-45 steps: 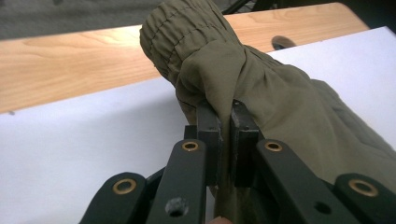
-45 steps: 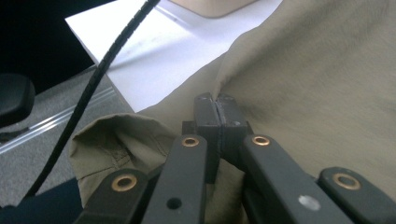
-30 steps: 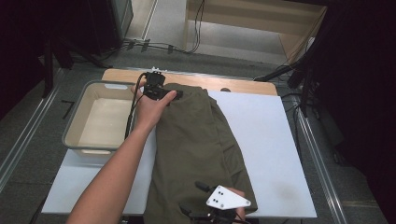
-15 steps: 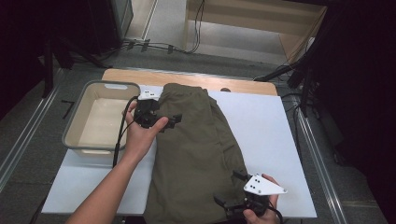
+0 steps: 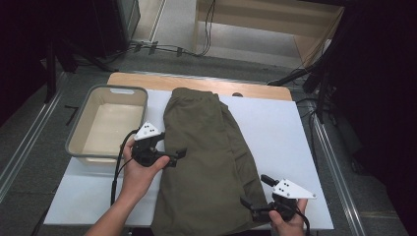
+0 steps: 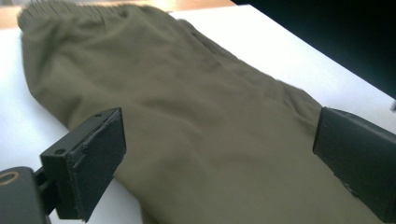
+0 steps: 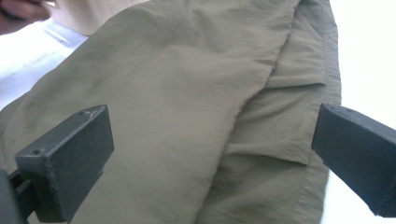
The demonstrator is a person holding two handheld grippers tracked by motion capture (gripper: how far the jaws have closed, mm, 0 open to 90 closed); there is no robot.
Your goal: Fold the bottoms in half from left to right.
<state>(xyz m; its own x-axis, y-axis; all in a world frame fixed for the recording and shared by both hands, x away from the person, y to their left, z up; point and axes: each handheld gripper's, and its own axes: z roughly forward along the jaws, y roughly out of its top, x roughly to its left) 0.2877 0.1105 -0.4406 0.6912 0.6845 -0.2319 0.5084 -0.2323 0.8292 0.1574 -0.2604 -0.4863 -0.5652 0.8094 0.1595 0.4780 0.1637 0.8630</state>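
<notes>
With the olive trousers (image 5: 211, 162) lying lengthwise on the white desk (image 5: 285, 128) right of the grey tub (image 5: 105, 123), both fabric layers should probably be pinched together by the wide-open, empty left claw (image 5: 179, 155) and right claw (image 5: 246, 204) before folding.

Right gripper (image 7: 212, 163) jaws wide apart, nothing between; folded olive trousers (image 7: 187, 93) below on white counter (image 7: 364, 56); jaws just opened.

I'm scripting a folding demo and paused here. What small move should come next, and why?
Probably lower the open right gripper onto the trousers' near hem and close. Both grippers, the left too, stand open over the flat, lengthwise-folded trousers, gripping nothing.
</notes>
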